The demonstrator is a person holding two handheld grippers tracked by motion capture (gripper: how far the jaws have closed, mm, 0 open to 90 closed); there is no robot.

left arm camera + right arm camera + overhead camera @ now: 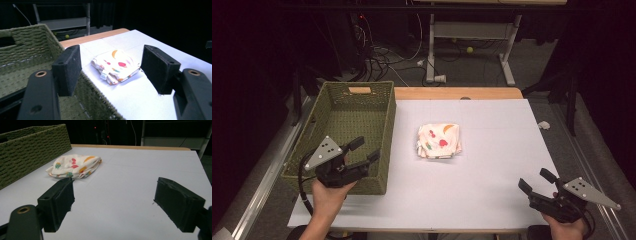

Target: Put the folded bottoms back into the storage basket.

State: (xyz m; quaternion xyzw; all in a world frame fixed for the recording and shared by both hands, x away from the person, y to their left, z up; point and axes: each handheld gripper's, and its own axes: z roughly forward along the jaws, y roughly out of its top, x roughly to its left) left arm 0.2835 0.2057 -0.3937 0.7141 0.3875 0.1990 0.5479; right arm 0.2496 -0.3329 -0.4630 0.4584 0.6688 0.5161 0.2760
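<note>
Dark room beyond the white-topped table (492,185): grey floor (472,70), tangled cables (372,55), white-legged desk frame (472,30).

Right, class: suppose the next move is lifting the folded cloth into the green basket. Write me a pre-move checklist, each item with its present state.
1. Left gripper open and holding nothing: ok, jaws apart above the near right corner of the basket.
2. Right gripper open and holding nothing: ok, jaws apart over the table's near right corner.
3. Folded cloth free to grasp: ok, it lies alone on the white surface, apart from the basket and both grippers.
4. Room in the basket: ok, the part of its floor that shows is bare.
5. Cloth stays folded when lifted: cannot tell; its layers sit loose at the edges.
</note>
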